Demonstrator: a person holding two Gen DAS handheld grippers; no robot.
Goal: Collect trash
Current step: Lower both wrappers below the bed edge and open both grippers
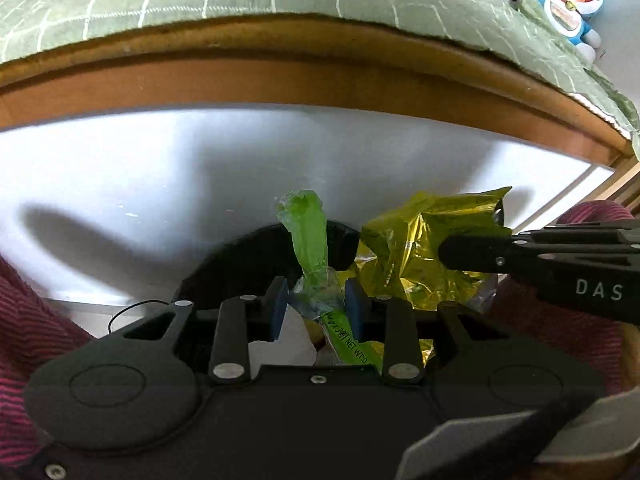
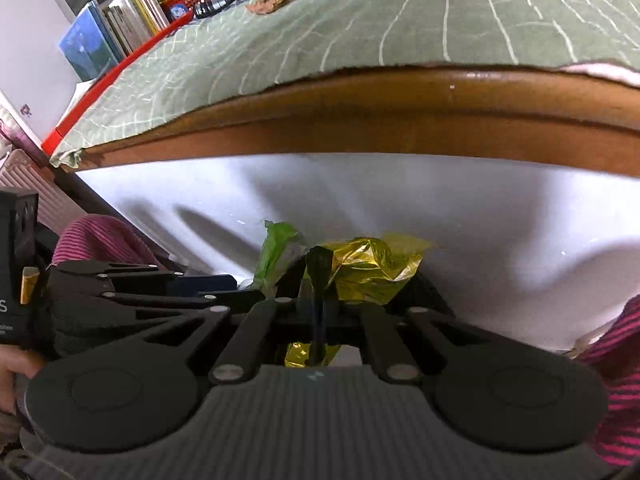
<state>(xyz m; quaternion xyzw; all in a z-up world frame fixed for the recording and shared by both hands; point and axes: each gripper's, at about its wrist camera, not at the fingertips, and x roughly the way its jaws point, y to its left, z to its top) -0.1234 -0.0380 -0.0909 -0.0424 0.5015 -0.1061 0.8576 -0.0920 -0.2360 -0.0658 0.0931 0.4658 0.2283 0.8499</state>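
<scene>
since both grippers hang over the dark bin (image 1: 248, 264), left gripper (image 1: 316, 304) pinching the green wrapper (image 1: 308, 232) and right gripper (image 2: 320, 304) clamped on the gold foil wrapper (image 2: 372, 268), a drop looks close. light foil could cling to the pads (image 1: 354, 304) or flutter past the rim.

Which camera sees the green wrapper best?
The left wrist view. There the green wrapper stands in the middle, pinched in the left claw, with its printed strip readable below. In the right wrist view, the wrapper is only a small green piece showing partly behind the black claw parts.
</scene>
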